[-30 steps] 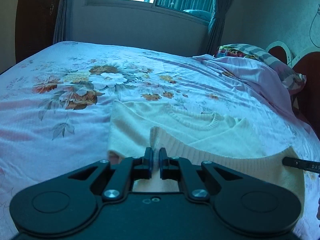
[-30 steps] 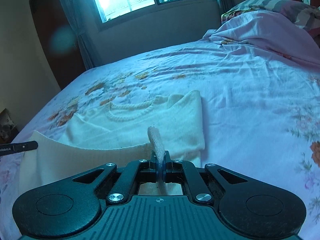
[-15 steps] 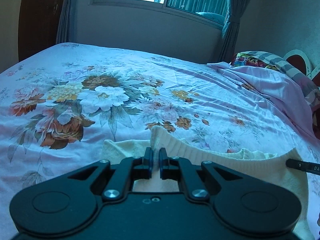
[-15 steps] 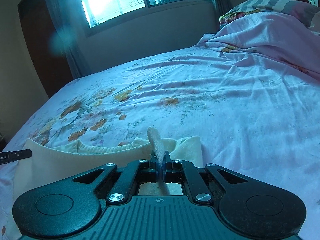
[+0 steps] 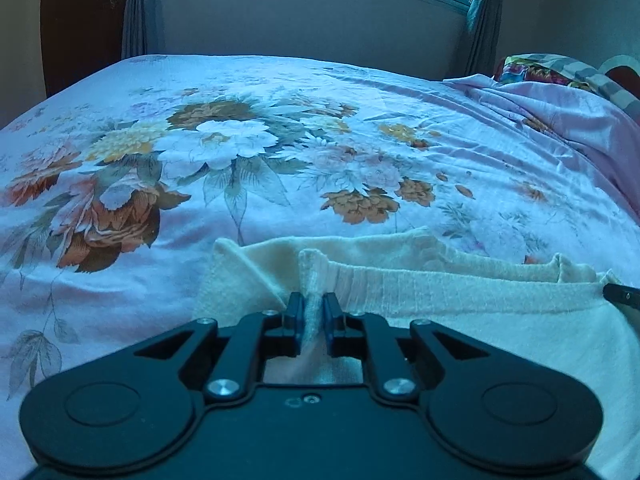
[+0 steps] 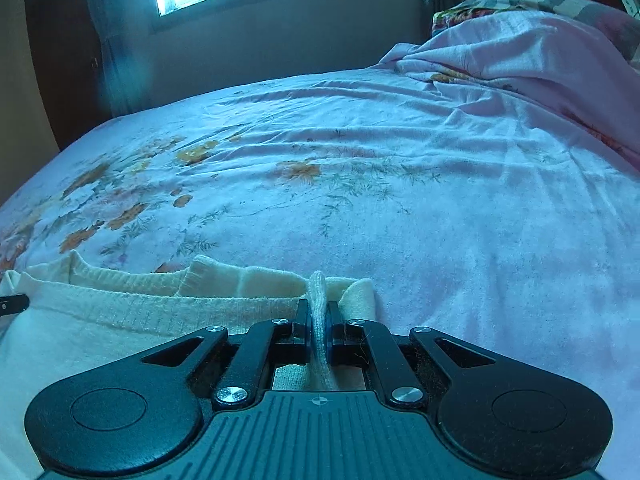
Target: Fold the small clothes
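Observation:
A small cream knit sweater (image 5: 460, 296) lies on the flowered bedsheet (image 5: 240, 152), its ribbed hem folded over onto the upper part. My left gripper (image 5: 311, 305) is shut on the hem's left corner. My right gripper (image 6: 318, 312) is shut on the hem's right corner, and the sweater (image 6: 140, 308) stretches away to its left. Each view shows the tip of the other gripper at its edge. The collar edge peeks out just beyond the hem.
A rumpled pink blanket (image 6: 520, 64) and a patterned pillow (image 5: 560, 72) lie at the right end of the bed. A wall with a window and curtains stands beyond the far edge. A dark door (image 5: 80, 24) is at the back left.
Both grippers have carried the hem forward and down over the sweater's body, so the hem now lies near the collar and most of the lower layer is covered.

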Demonstrator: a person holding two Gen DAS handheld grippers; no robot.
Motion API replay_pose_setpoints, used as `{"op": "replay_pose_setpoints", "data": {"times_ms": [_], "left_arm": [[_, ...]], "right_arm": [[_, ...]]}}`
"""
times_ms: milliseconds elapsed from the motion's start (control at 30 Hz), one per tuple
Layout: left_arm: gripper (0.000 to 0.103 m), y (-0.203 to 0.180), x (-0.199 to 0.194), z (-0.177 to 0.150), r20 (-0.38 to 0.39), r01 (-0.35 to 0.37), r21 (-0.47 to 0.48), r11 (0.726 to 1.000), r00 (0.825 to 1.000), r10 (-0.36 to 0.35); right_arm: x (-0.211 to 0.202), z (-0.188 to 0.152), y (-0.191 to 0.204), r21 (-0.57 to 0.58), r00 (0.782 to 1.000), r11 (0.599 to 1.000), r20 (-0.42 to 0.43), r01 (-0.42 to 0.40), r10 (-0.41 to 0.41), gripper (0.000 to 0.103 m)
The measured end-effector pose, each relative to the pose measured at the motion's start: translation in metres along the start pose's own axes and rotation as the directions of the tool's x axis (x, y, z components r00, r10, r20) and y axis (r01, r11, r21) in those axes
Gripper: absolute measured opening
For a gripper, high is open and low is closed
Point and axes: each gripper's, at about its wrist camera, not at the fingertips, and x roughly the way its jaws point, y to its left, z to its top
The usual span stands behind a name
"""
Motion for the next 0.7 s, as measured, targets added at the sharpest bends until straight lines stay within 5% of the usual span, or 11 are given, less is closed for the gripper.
{"op": "replay_pose_setpoints", "data": {"times_ms": [200,400,533,700], "left_arm": [[0.042,0.012,-0.035,0.003,0.051,-0.053,-0.064,0.996,0.997,0.057],[0.043,-0.026,-0.048,-0.013,0.026,0.047,0.105,0.993,0.998,-0.050],[0.046,-0.032,-0.018,-0.024,-0.029,-0.016,0.093,0.996,0.999,0.019],[0.043,-0.038,-0.030,-0.023,-0.042,-0.057,0.106,0.993,0.997,0.062]], "right_arm": [[-0.039,0.009,-0.010,0.051,0.995,0.997,0.089,0.050,-0.055,0.004],[-0.061,-0.004,0.018,-0.027,0.997,0.999,0.059,-0.039,0.040,0.004],[-0.023,-0.022,0.023,-0.075,0.997,0.996,-0.061,0.045,-0.049,0.003],[-0.026,-0.018,0.029,-0.091,0.993,0.993,-0.083,0.078,-0.086,0.004]]}}
